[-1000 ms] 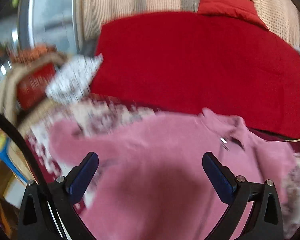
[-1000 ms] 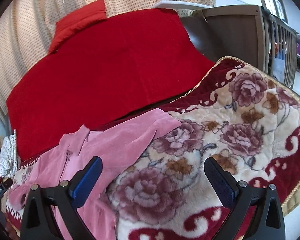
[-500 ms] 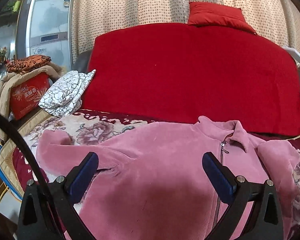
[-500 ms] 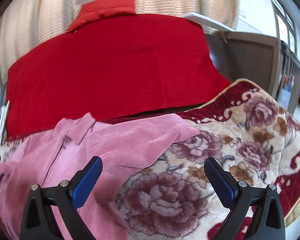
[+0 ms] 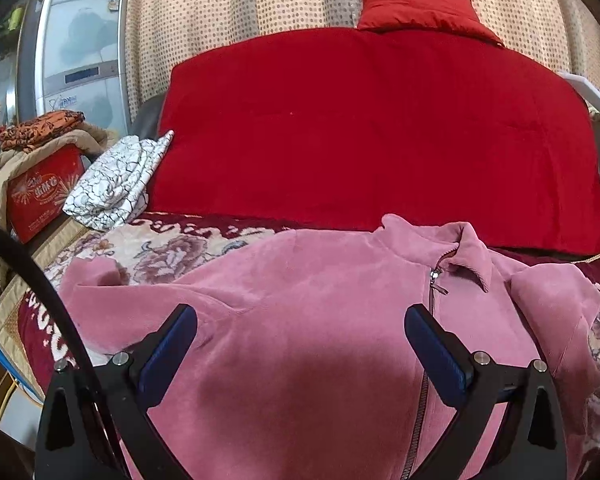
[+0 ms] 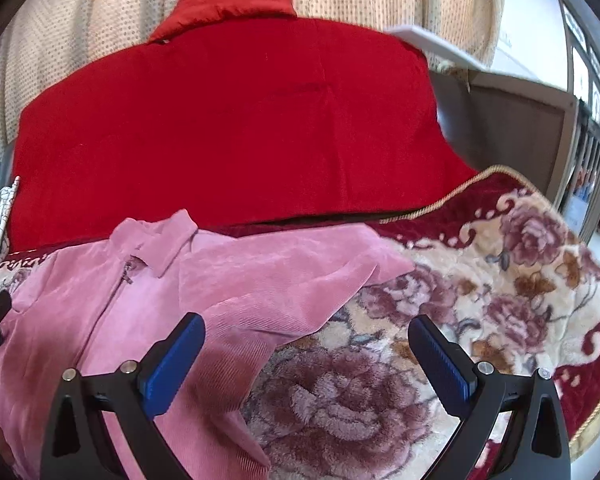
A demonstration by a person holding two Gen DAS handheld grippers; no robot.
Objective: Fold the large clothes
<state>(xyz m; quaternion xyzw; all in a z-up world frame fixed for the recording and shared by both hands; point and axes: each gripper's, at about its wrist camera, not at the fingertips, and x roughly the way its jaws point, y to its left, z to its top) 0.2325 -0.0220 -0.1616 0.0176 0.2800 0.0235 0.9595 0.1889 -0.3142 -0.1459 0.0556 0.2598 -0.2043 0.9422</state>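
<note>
Hovering wide apart, empty: both hand-held grippers; pink jacket (image 5: 300,320) hem cut off.

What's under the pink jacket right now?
The pink jacket lies spread on a floral blanket, which shows past both sleeves. What the blanket covers, and anything beneath the jacket's body, is hidden.

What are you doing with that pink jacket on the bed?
A person holding a gripper in each hand is getting ready to fold the pink jacket. It lies spread front-up and zipped on the flowery blanket, sleeves out to the sides. The left gripper hovers open over the jacket's body, and the right gripper hovers open over the edge of one sleeve. Neither holds anything, so no fold is made yet.
</note>
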